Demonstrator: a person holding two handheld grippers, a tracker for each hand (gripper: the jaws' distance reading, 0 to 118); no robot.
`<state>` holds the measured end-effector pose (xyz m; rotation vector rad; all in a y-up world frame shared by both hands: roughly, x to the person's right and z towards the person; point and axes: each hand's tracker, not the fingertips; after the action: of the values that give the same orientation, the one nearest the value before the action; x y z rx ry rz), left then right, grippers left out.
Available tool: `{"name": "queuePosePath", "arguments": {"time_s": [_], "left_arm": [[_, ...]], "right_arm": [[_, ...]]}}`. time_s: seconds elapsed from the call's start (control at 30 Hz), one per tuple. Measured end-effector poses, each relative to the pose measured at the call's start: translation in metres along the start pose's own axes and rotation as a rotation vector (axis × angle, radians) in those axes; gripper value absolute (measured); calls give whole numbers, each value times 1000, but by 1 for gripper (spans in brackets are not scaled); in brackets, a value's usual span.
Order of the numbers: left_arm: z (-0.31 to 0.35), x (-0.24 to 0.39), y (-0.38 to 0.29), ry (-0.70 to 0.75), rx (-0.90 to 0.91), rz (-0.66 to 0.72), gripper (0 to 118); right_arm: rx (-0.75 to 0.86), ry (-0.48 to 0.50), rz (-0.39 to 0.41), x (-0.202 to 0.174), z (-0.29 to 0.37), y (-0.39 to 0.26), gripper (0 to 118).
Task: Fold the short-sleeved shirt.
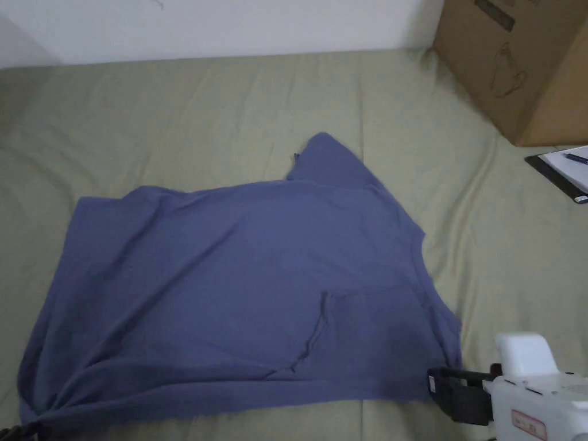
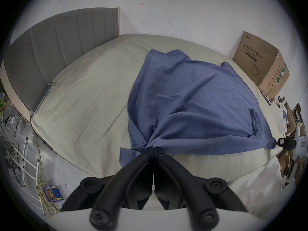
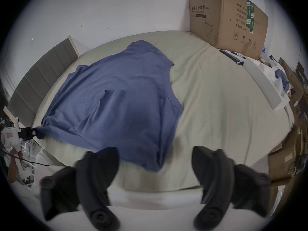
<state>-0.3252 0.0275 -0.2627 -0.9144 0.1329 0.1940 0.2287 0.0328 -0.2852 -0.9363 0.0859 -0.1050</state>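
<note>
Left hand-held gripper (image 2: pixel 153 148) pinches blue shirt (image 2: pixel 191 104); box (image 3: pixel 226 19) print unreadable.

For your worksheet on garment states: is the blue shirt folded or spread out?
Spread out, unfolded: the shirt lies open and wrinkled across the bed, one corner bunched in the shut left gripper.

Shirt (image 1: pixel 241 275): plain blue. Bed (image 1: pixel 172 115) sheet: pale olive green. Box (image 1: pixel 517 63): brown cardboard. Headboard (image 2: pixel 58 51): grey, ribbed. Tongs (image 3: pixel 155 164): black.
</note>
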Motion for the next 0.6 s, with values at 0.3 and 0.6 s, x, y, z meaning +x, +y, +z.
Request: {"name": "queuePosePath", "arguments": {"time_s": [0.3,0.6], "left_arm": [[2,-4,4,-1,-11,44,0],[12,0,18,-3,3,29,0]], "right_arm": [[-76,37,86,-14,-25,-7,0],[13,60,-12,-3,2,15,0]]}}
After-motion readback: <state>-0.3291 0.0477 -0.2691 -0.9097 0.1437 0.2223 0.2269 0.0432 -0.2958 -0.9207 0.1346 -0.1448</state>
